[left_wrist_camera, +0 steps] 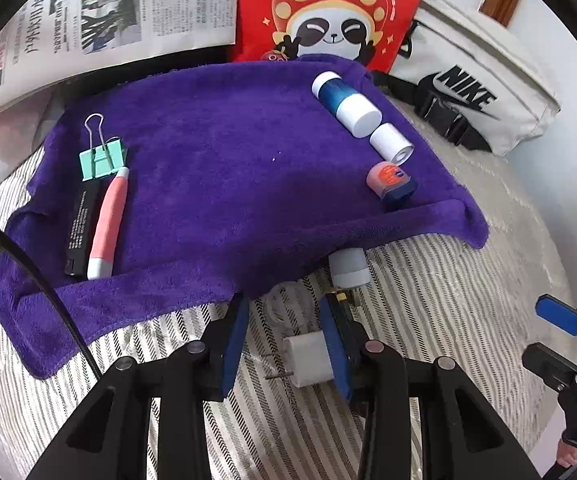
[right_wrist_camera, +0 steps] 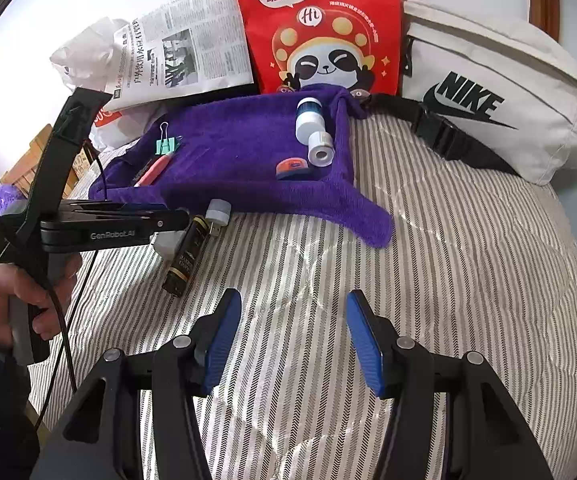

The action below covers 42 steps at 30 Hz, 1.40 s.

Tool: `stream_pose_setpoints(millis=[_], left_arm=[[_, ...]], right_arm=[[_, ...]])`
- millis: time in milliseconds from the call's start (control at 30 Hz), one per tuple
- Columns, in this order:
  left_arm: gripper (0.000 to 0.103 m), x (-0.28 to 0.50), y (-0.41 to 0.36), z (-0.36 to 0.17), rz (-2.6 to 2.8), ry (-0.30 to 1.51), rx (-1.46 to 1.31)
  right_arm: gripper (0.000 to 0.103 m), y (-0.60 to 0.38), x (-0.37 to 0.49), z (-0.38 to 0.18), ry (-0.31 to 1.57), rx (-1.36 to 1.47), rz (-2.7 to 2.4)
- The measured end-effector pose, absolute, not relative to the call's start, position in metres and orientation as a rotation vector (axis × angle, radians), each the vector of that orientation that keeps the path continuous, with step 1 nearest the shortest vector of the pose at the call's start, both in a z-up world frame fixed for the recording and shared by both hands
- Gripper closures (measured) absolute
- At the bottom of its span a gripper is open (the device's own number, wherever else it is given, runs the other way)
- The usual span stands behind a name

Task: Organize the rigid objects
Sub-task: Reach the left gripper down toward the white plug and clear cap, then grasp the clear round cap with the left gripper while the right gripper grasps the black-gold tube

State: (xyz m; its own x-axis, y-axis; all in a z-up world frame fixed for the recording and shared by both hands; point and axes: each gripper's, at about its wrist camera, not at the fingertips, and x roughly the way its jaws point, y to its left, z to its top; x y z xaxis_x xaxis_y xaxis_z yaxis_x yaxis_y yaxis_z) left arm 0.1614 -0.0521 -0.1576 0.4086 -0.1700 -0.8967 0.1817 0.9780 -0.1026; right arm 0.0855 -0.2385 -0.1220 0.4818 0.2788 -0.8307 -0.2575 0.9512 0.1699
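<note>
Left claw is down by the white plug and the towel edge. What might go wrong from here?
1. The white charger plug touches only one pad of the left claw; closing may push it sideways rather than pinch it.
2. The purple towel edge lies just ahead of the fingertips, so it could snag and disturb the sorted binder clip.
3. The black tube and white-capped USB device crowd the plug and might get knocked.

Binder clip point(left_wrist_camera: 102, 159) lies on towel point(left_wrist_camera: 224, 168), left side.
</note>
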Motion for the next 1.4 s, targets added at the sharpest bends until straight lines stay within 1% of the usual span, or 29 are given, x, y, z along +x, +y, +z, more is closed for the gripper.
stream_pose_setpoints(millis=[233,433,467,600,867,1100,1400], left_arm=[[0.067,0.171,-0.059,-0.170,-0.162,1.160,0.109],[0.068,0.172,-0.061,-0.171,-0.177,1.147,0.130],[0.077,0.173,-0.064,-0.171,-0.181,1.141,0.136],[0.077,0.172,-0.061,-0.170,-0.202,1.133,0.109],[0.077,0.152,-0.008,-0.158,-0.180,1.114,0.019],[0.077,0.126,0.024,-0.165,-0.153,1.108,-0.016],[0.077,0.105,0.040,-0.173,-0.141,1.097,-0.033]], right_arm=[[0.049,-0.235,0.085,-0.127,1.033,0.006,0.340],[0.049,-0.238,0.088,-0.133,1.053,0.006,0.336],[0.049,-0.238,0.088,-0.134,1.057,0.006,0.334],[0.049,-0.238,0.089,-0.134,1.063,0.007,0.333],[0.049,-0.225,0.090,-0.140,1.068,0.012,0.350],[0.049,-0.198,0.094,-0.148,1.072,0.011,0.401],[0.049,-0.170,0.106,-0.145,1.042,0.049,0.424]])
